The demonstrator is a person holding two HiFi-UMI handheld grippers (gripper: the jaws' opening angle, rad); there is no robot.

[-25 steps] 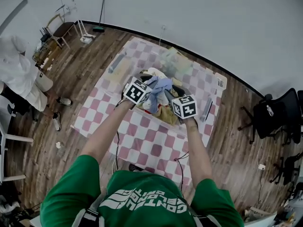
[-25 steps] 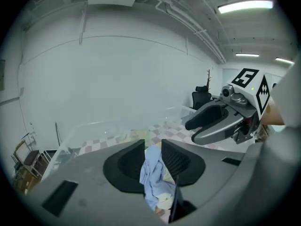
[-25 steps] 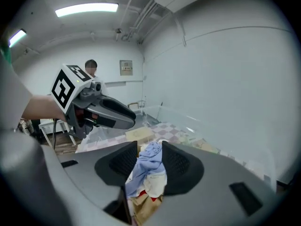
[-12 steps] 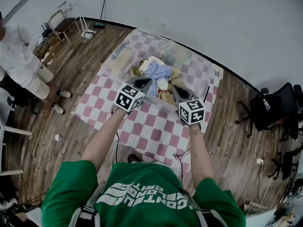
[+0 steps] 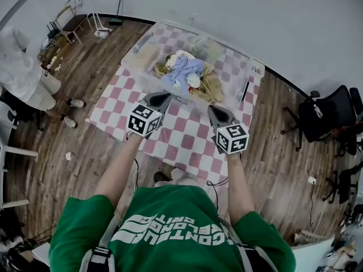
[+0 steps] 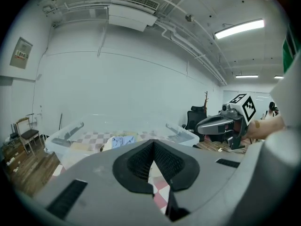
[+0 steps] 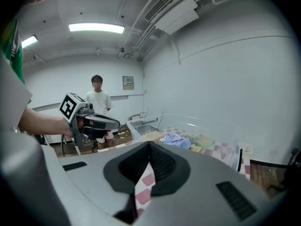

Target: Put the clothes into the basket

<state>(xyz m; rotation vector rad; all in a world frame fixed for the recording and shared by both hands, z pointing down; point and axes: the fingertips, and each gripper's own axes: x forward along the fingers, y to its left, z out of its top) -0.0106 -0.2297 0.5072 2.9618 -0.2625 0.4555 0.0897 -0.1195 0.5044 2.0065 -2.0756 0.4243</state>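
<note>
A clear plastic basket (image 5: 145, 81) stands at the far side of the checkered table (image 5: 187, 146). In it lies a heap of clothes (image 5: 184, 72): blue, white, tan and a bit of red. My left gripper (image 5: 163, 97) and right gripper (image 5: 215, 110) hover side by side over the near half of the table, short of the basket. Both are shut with nothing between the jaws. In the left gripper view the shut jaws (image 6: 153, 142) point at the basket (image 6: 66, 135) and clothes (image 6: 120, 141). The right gripper (image 7: 149, 145) faces the clothes (image 7: 176, 139) too.
A person in white (image 5: 22, 78) stands on the wooden floor at the left. A black office chair (image 5: 329, 118) is at the right. A dark stick-like object (image 5: 245, 92) lies at the table's right edge. Small chairs and a broom stand by the far wall.
Both grippers have drawn back from over the basket toward me and now hang above the near table. The clothes stay in the basket.
</note>
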